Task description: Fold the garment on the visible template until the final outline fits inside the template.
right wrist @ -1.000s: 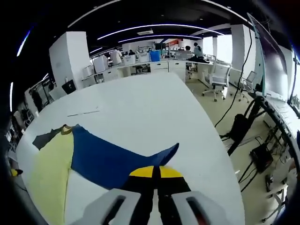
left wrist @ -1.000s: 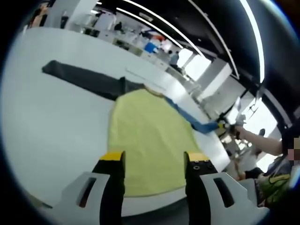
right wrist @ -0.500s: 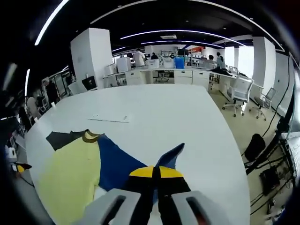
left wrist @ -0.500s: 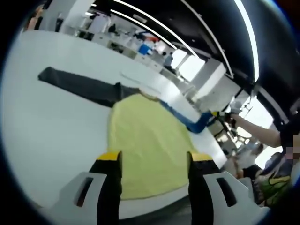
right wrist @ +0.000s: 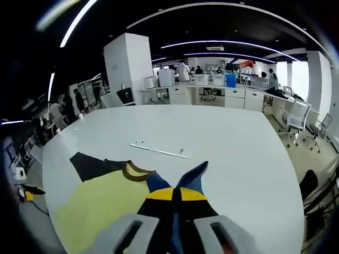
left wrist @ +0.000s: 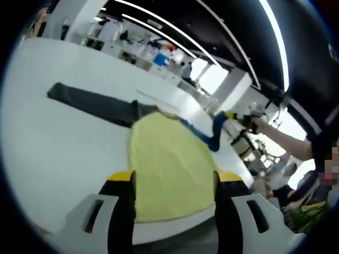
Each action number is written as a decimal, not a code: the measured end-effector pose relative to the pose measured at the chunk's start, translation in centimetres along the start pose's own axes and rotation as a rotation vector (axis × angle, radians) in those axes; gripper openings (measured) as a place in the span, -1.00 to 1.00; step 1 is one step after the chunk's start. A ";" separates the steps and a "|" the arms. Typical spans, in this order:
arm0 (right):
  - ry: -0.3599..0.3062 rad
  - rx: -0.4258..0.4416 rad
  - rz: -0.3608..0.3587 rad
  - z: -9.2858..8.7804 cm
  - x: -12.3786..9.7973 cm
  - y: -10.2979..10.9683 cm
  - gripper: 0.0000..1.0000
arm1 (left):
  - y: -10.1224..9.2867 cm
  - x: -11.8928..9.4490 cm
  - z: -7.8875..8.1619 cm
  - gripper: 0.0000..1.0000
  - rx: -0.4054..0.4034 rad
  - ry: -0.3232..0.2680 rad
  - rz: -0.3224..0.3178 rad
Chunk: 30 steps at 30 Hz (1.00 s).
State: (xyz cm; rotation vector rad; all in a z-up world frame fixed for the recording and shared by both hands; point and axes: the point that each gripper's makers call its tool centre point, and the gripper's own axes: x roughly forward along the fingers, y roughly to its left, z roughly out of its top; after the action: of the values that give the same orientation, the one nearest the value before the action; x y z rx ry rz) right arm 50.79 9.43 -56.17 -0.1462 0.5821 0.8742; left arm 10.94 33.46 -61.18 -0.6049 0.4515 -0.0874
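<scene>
Garment (left wrist: 172, 166), yellow-bodied with one grey and one blue sleeve (right wrist: 192, 177), lies spread on the white table (left wrist: 58, 143). The right gripper (right wrist: 176, 194), jaws pinched on the blue sleeve, holds it lifted above the cloth; the left gripper (left wrist: 174, 182) hovers, jaws wide apart and empty.

White table (right wrist: 233, 148) lies bare beyond the garment (left wrist: 169, 164) apart from a thin strip (right wrist: 159, 150); right gripper (right wrist: 177, 197), clamping the blue sleeve (right wrist: 192, 177), stands above it.
</scene>
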 end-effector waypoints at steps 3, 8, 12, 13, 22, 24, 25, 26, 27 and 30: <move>-0.014 -0.010 0.033 1.3 0.7 1.6 -1.00 | 0.1 0.0 0.4 0.10 0.006 -0.003 -0.005; -0.034 -0.027 0.083 3.1 1.4 4.5 -1.00 | 0.3 0.0 0.4 0.08 0.000 -0.011 -0.006; -0.043 -0.039 0.131 4.3 2.3 7.0 -1.00 | 0.4 0.1 0.1 0.08 -0.005 -0.003 -0.013; -0.043 -0.040 0.140 4.5 2.5 7.5 -1.00 | 0.3 0.2 0.1 0.08 -0.008 -0.006 -0.018; -0.036 -0.100 0.238 5.9 5.0 13.6 -1.00 | 1.0 0.3 0.2 0.03 -0.027 -0.032 -0.009; -0.029 -0.113 0.252 5.8 5.7 14.6 -1.00 | 1.0 0.3 0.3 0.03 -0.037 -0.041 -0.010; -0.027 -0.112 0.263 5.7 6.1 15.3 -1.00 | 1.1 0.3 0.3 0.04 -0.039 -0.042 -0.009; -0.023 -0.113 0.273 5.6 6.5 15.7 -1.00 | 1.1 0.3 0.4 0.04 -0.039 -0.044 -0.009; -0.015 -0.117 0.282 5.4 6.9 16.3 -1.00 | 1.1 0.3 0.4 0.04 -0.042 -0.046 -0.009; 0.000 -0.118 0.303 4.7 7.9 17.7 -1.00 | 1.1 0.4 0.5 0.04 -0.044 -0.049 -0.010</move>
State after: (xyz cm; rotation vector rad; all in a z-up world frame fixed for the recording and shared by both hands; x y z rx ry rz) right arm 43.27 27.80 -54.50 -0.1672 0.5609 1.2039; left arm 11.44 34.56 -61.62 -0.6510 0.4040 -0.0725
